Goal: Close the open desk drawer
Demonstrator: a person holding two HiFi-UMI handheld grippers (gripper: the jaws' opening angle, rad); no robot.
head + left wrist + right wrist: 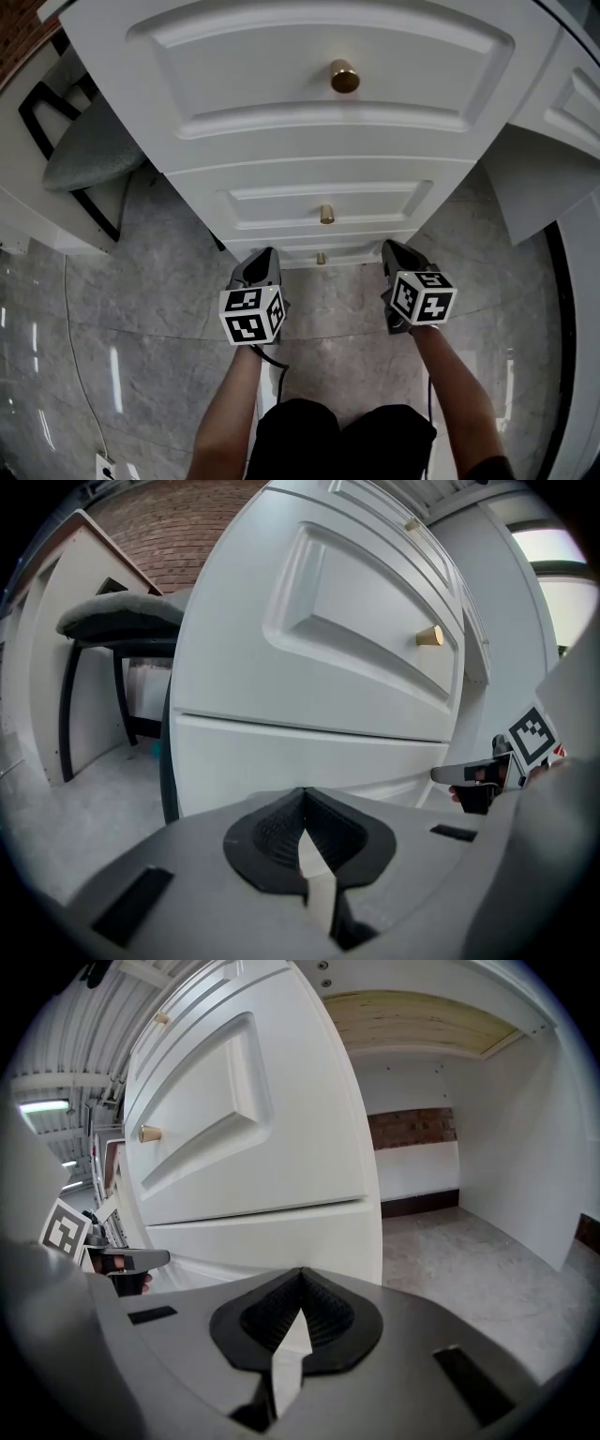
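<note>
Left gripper (265, 255) and right gripper (395, 249): jaws shut, nothing held. The open white panelled drawer (281, 94) juts out ahead of and above both grippers. Recommended: raise both, set the closed tips flat on the front, one on each side of the round brass knob (344, 77), and push squarely to avoid racking. The right gripper view alone shows the white-walled recess (469, 1147) to that gripper's right. The head view alone shows the overhang.

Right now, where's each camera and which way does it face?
Head view: on the head, steeply down at drawer fronts; forearms, left gripper, right gripper show.
Left gripper view: low, facing the drawer fronts, stool leftward; own shut jaws.
Right gripper view: low, facing them, knee space rightward; own shut jaws.
Shared: each gripper view catches the other gripper.
</note>
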